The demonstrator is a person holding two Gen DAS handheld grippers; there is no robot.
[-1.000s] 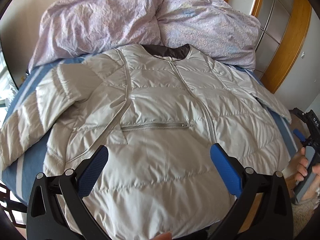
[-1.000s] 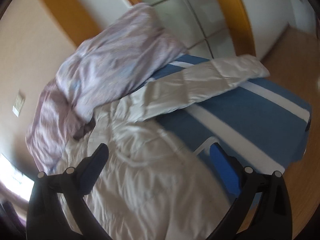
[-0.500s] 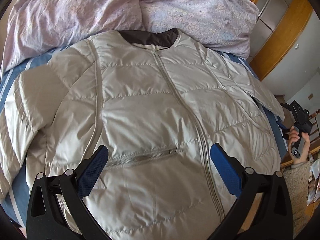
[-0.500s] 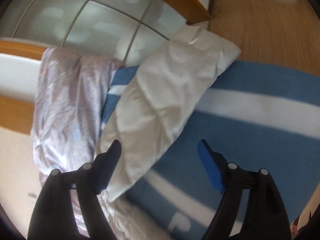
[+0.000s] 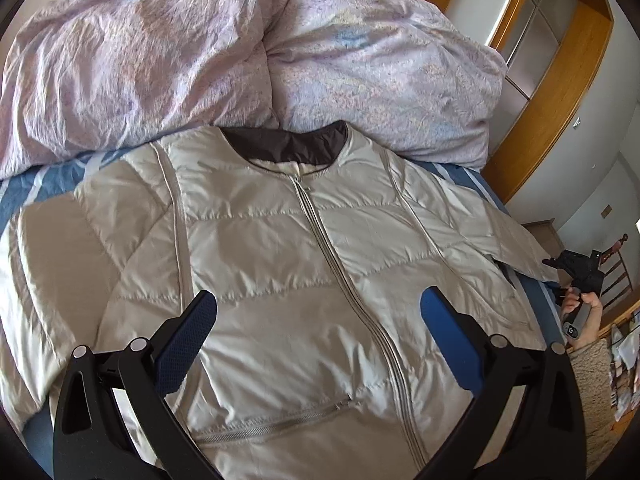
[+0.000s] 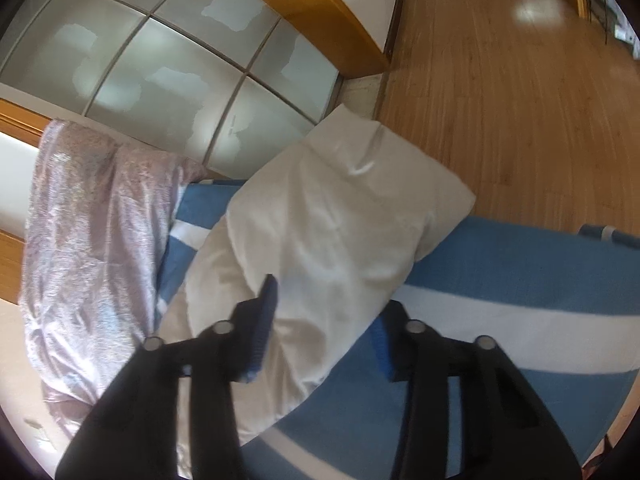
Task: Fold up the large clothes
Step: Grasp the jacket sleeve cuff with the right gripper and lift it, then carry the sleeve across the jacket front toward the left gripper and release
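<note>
Since a second ago the right gripper (image 6: 320,320) has swung down over the jacket's sleeve (image 6: 320,232), its jaws closing with the sleeve between them. That sleeve runs away toward one o'clock, its cuff overhanging the bed (image 6: 520,264). Over the zipped jacket (image 5: 320,280), spread flat with collar at twelve, the left gripper (image 5: 320,340) hangs released. Behind are a quilt (image 5: 240,60) and wardrobe doors (image 6: 180,60), with wooden floor (image 6: 520,100) beside.

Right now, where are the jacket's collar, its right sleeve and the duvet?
collar (image 5: 286,146): left wrist view, dark neckline lining.
right sleeve (image 6: 340,216): right wrist view, mid-sleeve, near the cuff.
duvet (image 5: 180,52): left wrist view, crumpled pink top.
</note>
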